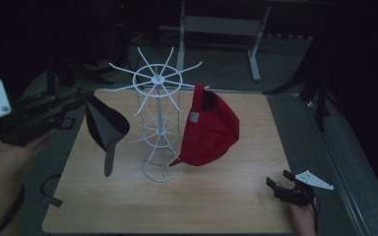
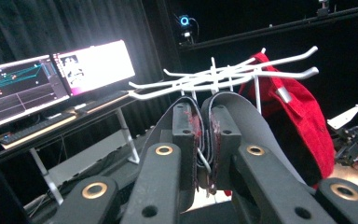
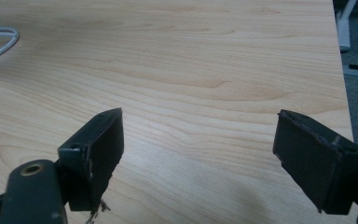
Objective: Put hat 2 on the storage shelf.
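A white wire rack [image 1: 160,78] stands on the wooden table [image 1: 216,196]. A red cap [image 1: 211,130] hangs from a prong on its right side. My left gripper [image 1: 86,96] is left of the rack, above the table's left edge, shut on a dark cap [image 1: 106,125] whose brim hangs down. In the left gripper view, the left gripper [image 2: 206,135] pinches the dark cap [image 2: 242,116] just below the rack's prongs [image 2: 223,77], with the red cap [image 2: 307,121] behind. My right gripper [image 1: 279,179] rests low at the table's front right, open and empty [image 3: 198,149].
Two lit monitors [image 2: 51,79] stand on a desk beyond the table. The rack's base ring [image 3: 0,39] lies far left in the right gripper view. A table frame [image 1: 216,29] and dark stands surround the table on the grey floor.
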{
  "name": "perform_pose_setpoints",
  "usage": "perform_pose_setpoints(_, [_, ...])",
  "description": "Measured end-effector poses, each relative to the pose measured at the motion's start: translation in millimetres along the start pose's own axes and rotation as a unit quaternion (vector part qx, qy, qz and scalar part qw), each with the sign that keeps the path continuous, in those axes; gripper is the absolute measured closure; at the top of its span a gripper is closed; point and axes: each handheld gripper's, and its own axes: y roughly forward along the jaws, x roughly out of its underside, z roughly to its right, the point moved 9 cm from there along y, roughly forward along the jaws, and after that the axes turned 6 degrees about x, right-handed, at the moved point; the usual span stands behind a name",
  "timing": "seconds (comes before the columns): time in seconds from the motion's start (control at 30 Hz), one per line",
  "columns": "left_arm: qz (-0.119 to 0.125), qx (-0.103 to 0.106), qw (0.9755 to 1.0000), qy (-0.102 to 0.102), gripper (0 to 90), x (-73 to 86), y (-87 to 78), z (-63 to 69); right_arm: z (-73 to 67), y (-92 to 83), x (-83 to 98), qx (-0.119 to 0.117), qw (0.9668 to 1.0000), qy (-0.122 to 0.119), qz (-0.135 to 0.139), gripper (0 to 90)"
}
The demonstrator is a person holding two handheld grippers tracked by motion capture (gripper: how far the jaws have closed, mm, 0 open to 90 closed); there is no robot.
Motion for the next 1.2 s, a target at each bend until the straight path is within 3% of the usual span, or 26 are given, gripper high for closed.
perform_pose_setpoints(0.33, [0.009, 0.028, 0.9995, 0.013, 84.2, -26.5, 24.6, 4.2, -0.4, 0.1, 0.4, -0.004, 1.0, 0.001, -0.002, 16.2])
perform_pose_setpoints(0.5, [-0.002, 0.061, 0.9979, 0.021, 84.2, -31.5, 35.4, 11.4, -1.5, 1.1, 0.9, -0.003, 1.0, -0.003, -0.007, 16.2])
perform_pose_setpoints(0.93, [-0.022, 0.124, 0.9921, -0.003, 84.1, -8.5, 44.5, 23.9, -1.1, 0.9, 1.0, -0.006, 1.0, -0.001, -0.007, 16.2])
perform_pose_setpoints(1.1, [-0.028, 0.127, 0.9913, -0.014, 83.9, 5.1, 43.9, 26.4, -1.0, 0.7, 1.3, -0.006, 1.0, -0.001, -0.008, 16.2])
perform_pose_setpoints(1.2, [-0.021, 0.116, 0.9925, -0.032, 83.5, 10.1, 42.4, 24.1, -1.4, 0.8, 1.4, -0.005, 0.9999, -0.003, -0.009, 16.2])
